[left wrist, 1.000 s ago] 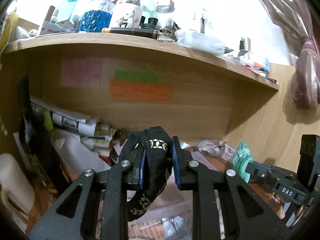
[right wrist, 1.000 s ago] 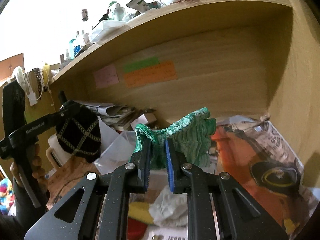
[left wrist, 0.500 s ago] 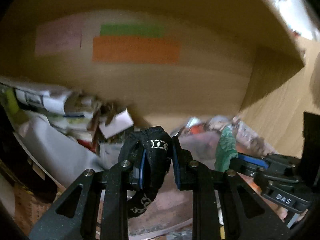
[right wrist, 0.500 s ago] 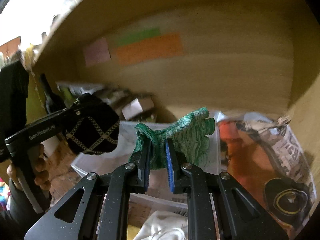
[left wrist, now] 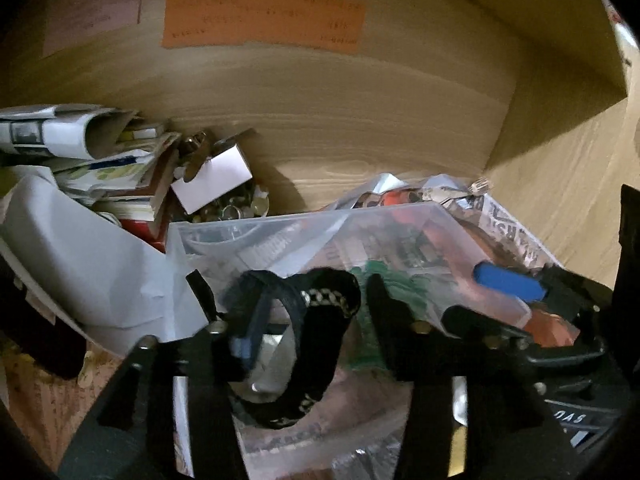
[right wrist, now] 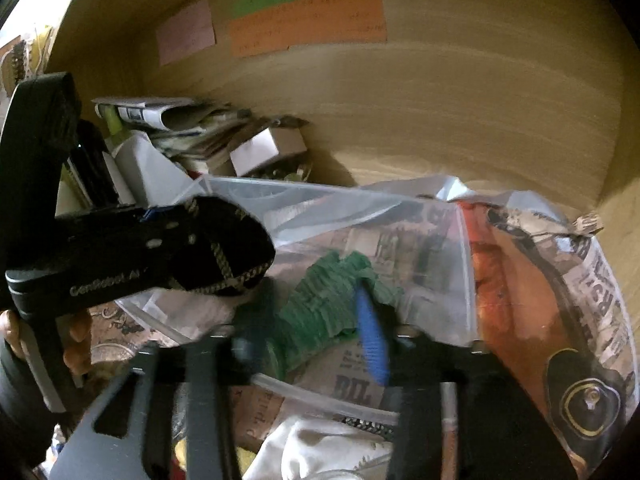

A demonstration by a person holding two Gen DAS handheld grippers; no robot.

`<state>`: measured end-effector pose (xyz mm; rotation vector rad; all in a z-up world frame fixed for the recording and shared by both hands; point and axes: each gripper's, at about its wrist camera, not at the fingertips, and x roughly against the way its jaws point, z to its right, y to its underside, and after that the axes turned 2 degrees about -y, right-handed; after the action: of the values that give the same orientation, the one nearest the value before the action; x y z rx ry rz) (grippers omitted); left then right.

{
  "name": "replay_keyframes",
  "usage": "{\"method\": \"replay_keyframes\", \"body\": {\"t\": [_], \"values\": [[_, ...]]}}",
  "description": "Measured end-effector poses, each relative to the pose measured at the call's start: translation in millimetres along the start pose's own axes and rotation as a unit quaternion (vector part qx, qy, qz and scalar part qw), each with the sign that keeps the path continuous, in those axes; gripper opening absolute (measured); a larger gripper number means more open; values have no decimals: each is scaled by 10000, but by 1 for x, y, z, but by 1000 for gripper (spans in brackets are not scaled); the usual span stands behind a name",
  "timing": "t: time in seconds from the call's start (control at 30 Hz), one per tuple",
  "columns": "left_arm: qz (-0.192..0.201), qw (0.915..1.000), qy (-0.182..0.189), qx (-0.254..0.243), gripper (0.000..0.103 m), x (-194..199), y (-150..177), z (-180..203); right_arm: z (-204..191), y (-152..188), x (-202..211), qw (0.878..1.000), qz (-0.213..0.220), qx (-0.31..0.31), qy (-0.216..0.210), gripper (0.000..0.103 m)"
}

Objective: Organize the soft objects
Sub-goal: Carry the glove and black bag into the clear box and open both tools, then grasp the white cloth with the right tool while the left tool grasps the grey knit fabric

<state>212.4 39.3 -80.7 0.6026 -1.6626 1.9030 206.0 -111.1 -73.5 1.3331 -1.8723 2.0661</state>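
Observation:
A black sock with a gold chain pattern (left wrist: 308, 344) hangs between my left gripper's (left wrist: 292, 300) spread fingers over a clear plastic bin (left wrist: 256, 232). It also shows in the right wrist view (right wrist: 228, 256), still draped on the left gripper. A green knitted glove (right wrist: 324, 300) lies between my right gripper's (right wrist: 316, 304) opened fingers, over the same bin (right wrist: 288, 196). In the left wrist view a patch of the green glove (left wrist: 376, 276) shows beside the sock.
Both grippers are under a wooden shelf with coloured notes (right wrist: 308, 20) on its back wall. Stacked papers and a small white box (left wrist: 216, 176) lie at the back left. A newspaper-print bag (right wrist: 560, 280) fills the right side. White cloth (right wrist: 320, 448) lies below.
Both grippers moved forward and down over the clear bin, and both opened. The sock and the glove are no longer pinched between the pads.

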Motion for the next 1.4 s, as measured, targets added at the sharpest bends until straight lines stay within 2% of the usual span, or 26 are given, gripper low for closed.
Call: {"method": "replay_keyframes", "body": {"t": [0.1,0.13,0.37,0.53,0.6,0.77,0.83,0.9,1.0,1.1,1.3,1.37,1.4], "values": [[228,9997,0,31,71,21,0,0,-3,-5,18,9994,310,56,113,67],[296,9996,-3,35,72,27,0,0,-4,-6,26,9990,416,70,161,73],[583,9982,90,131,93,69,7,-3,-5,-3,63,9959,837,50,349,84],[431,9990,95,63,97,76,27,-1,2,14,79,9943,919,-183,500,97],[313,9995,83,27,97,75,36,0,4,23,82,9943,889,-278,519,99],[6,9999,128,-30,97,68,59,4,7,45,80,9945,652,-286,764,99],[37,9999,27,-149,97,68,68,9,10,55,75,9949,484,-343,814,99],[25,9994,-64,-334,98,69,74,17,12,62,71,9956,348,-406,770,99],[-119,9991,76,-405,98,65,81,23,14,71,61,9964,128,-480,691,99],[-262,9986,60,-463,98,56,86,26,14,79,54,9968,-20,-525,606,99],[-903,9954,302,-129,98,23,93,22,19,86,44,9963,-172,-733,415,98],[-991,9943,387,-24,95,17,95,20,22,87,43,9960,-206,-819,295,92],[-1020,9937,453,34,90,16,95,19,23,88,42,9958,-235,-847,240,84]]}}
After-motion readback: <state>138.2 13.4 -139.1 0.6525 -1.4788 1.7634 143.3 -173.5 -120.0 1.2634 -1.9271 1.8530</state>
